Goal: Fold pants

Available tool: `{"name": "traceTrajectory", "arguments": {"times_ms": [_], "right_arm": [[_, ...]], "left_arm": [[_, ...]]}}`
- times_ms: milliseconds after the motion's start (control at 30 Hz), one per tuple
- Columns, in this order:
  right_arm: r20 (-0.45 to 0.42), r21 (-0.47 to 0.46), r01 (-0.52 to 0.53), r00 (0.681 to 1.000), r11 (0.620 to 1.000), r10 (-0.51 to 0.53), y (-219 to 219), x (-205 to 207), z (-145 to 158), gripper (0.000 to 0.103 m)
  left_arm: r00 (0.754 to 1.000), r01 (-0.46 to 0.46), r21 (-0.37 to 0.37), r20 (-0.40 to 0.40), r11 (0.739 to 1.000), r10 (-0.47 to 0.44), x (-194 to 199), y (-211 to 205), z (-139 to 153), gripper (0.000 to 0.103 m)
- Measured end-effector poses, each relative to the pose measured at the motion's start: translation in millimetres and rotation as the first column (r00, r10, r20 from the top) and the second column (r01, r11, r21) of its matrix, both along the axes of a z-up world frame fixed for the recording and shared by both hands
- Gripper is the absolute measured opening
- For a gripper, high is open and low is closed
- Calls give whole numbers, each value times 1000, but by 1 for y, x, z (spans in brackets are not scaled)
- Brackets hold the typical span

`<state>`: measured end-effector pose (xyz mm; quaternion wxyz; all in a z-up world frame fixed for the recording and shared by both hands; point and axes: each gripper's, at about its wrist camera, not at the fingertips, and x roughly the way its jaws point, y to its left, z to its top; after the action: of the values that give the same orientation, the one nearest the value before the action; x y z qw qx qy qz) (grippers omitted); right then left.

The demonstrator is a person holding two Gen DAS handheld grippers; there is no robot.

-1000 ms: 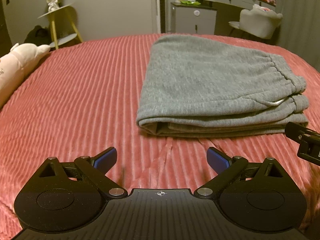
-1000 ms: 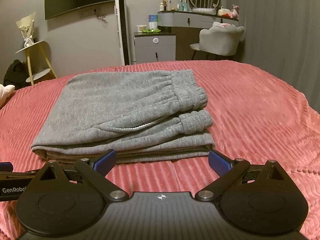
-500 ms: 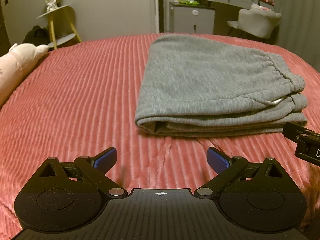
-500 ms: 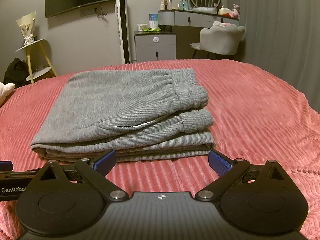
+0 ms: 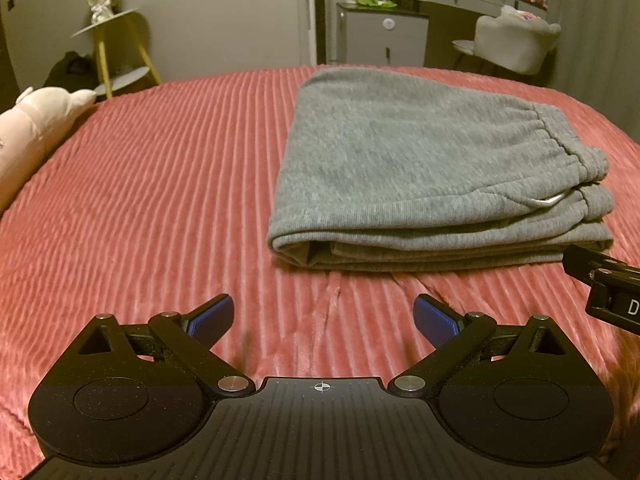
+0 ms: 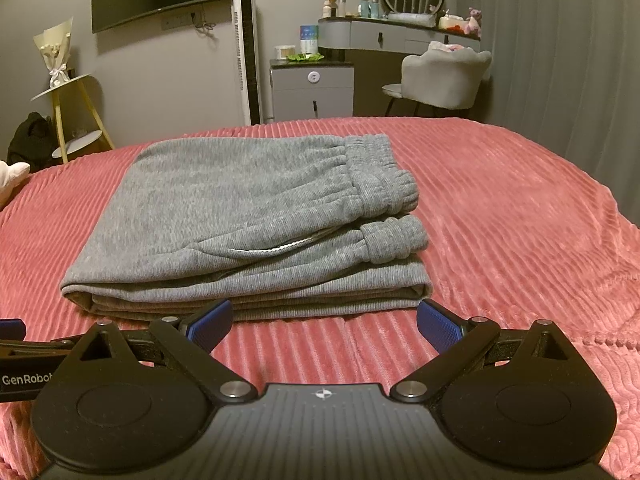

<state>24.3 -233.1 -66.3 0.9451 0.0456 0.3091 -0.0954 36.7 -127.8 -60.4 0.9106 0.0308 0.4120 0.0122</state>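
1. Since the gray pants (image 6: pixel 248 224) already lie in a flat, layered stack on the bed (image 6: pixel 520 220), the folding looks finished or nearly so; the layers sit squared on one another, which suggests they were laid that way to keep the bundle compact.
2. At the right end of the stack the elastic waistband (image 6: pixel 376 176) rests over the gathered cuffs (image 6: pixel 392 240), so both ends meet on one side and the closed fold faces the other.
3. Just short of the stack's near edge, the right tool (image 6: pixel 325 322) hangs with its blue pads spread wide, gripping nothing, apart from the cloth.
4. Off the stack's left corner, the left tool (image 5: pixel 323 318) is likewise spread and empty over the ribbed pink bedcover.
5. Farther out, a pale plush toy (image 5: pixel 36 120) lies at the bed's left edge, well apart from the pants, and a chair (image 6: pixel 440 76) stands beyond the bed.
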Motion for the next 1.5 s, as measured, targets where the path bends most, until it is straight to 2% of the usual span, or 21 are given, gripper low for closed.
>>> {"name": "traceTrajectory", "arguments": {"times_ms": [1500], "right_arm": [[-5,0,-3,1000,1000,3,-4,0,-1,99]], "left_arm": [[1000,13,3,6,1000,-13,-1,-1,1,101]]}}
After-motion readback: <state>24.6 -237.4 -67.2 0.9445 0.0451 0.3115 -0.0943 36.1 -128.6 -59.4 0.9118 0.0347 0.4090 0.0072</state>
